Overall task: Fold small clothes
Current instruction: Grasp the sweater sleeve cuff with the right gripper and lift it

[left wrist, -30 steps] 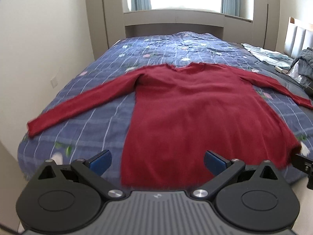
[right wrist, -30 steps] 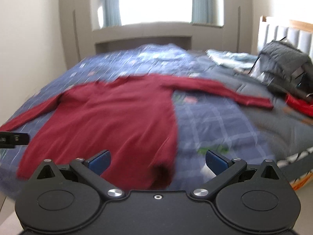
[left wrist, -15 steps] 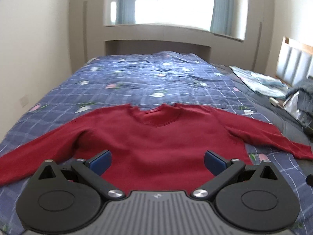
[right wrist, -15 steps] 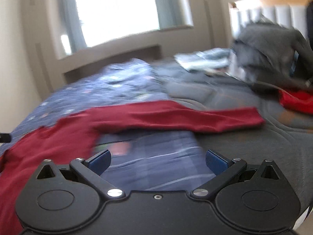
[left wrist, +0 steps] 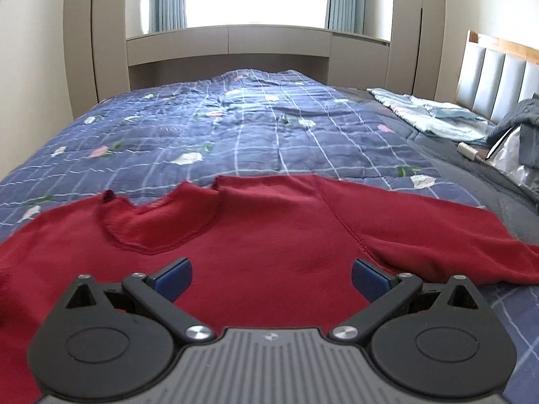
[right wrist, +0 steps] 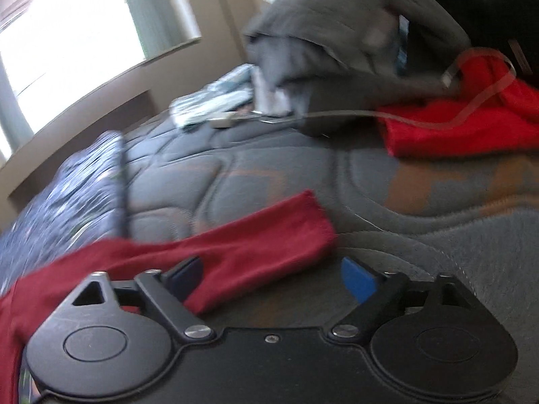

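one dark red long-sleeved top [left wrist: 269, 235] is spread flat on the bed [left wrist: 256, 128], neckline toward the far side, its body lying just beyond the left gripper [left wrist: 269, 277] and its right sleeve [right wrist: 242, 245] stretched out over the grey cover to the right. the left gripper's jaws are seen spread wide above the chest area, with nothing pinched between them. the right gripper [right wrist: 269, 277] is brought low over the cuff end of the sleeve, and its jaws are closing; the sleeve lies between them, but no pressing of the pads on the cloth is shown yet, and the view is blurred. the knit is judged to be light, soft and limp, so it will sag and drag rather than hold shape, and a thin single layer may slip from a shallow pinch. a hold is best taken at the cuff and at the shoulder seam [left wrist: 340, 225], where stitching gives thickness.
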{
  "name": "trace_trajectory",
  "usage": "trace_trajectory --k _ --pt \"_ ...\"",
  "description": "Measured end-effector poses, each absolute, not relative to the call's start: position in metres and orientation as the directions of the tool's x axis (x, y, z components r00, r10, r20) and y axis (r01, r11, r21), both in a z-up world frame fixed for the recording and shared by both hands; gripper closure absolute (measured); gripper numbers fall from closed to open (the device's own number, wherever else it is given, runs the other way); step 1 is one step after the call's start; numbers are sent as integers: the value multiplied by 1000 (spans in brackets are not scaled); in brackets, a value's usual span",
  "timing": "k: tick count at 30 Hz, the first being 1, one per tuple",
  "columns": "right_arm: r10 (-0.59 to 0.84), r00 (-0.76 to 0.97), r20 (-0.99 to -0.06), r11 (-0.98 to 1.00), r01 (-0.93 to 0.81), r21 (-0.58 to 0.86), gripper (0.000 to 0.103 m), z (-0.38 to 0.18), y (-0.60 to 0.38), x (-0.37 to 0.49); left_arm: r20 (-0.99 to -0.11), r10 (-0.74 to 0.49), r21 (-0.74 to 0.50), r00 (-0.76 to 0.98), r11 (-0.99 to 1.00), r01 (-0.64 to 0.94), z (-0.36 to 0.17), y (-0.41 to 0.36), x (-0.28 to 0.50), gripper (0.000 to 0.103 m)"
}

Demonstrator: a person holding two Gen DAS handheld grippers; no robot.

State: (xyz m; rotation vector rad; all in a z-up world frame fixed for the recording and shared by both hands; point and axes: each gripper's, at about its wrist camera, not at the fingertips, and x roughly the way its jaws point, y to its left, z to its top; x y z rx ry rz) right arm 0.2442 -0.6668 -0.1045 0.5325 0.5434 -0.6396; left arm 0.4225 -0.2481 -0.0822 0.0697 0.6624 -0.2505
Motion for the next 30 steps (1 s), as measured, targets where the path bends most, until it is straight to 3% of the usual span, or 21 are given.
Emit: trace_trajectory --k 4,6,11,20,30 --pt "-446 640 -625 616 726 304 43 -115 -683 249 -650 -191 -6 735 969 247 -98 -256 434 0" --pt "-474 612 -633 611 746 264 62 -115 -683 256 -663 -184 -3 726 970 244 -102 -256 435 0" --pt "-517 576 -633 596 773 217 93 -110 -684 267 -678 -183 -13 712 971 237 -93 -249 437 0" --pt "-470 726 -502 750 628 208 98 -37 -636 301 -729 -196 -71 656 975 212 -50 -208 445 0" --pt "-129 937 -325 965 195 178 98 59 -479 397 -631 -209 -207 747 974 98 25 -112 448 0"
